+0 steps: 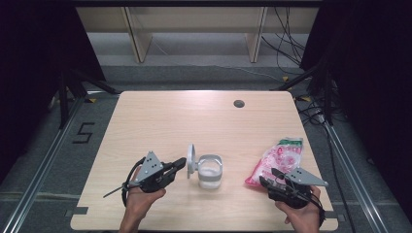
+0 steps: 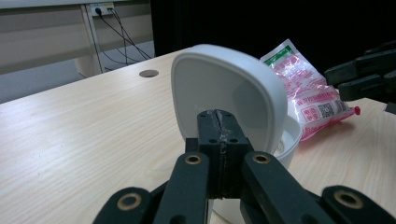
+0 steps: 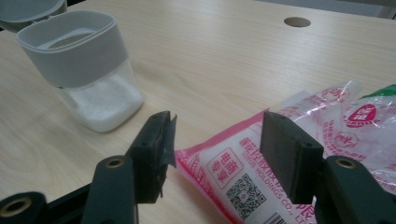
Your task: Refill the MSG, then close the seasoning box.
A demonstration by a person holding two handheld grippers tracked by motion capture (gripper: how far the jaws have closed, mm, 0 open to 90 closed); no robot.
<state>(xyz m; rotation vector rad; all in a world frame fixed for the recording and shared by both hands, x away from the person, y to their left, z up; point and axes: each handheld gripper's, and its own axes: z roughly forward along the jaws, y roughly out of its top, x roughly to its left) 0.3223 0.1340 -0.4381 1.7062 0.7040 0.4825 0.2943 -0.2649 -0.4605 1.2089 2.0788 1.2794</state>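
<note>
Left gripper [image 1: 180, 164], jaws pressed together, reaches right at the jar's raised lid [image 1: 191, 160]; right gripper [image 1: 270, 177], jaws spread, straddles the pink bag [image 1: 279, 160].

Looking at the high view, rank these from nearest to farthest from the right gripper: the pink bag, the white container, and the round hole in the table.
1. Pink bag: right at the right gripper, table's right side.
2. White container: to its left, near the table's middle.
3. Round hole: near the far edge.

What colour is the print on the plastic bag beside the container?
Pink-red print on the clear bag, with a green patch at one end; clearest in the right gripper view.
</note>
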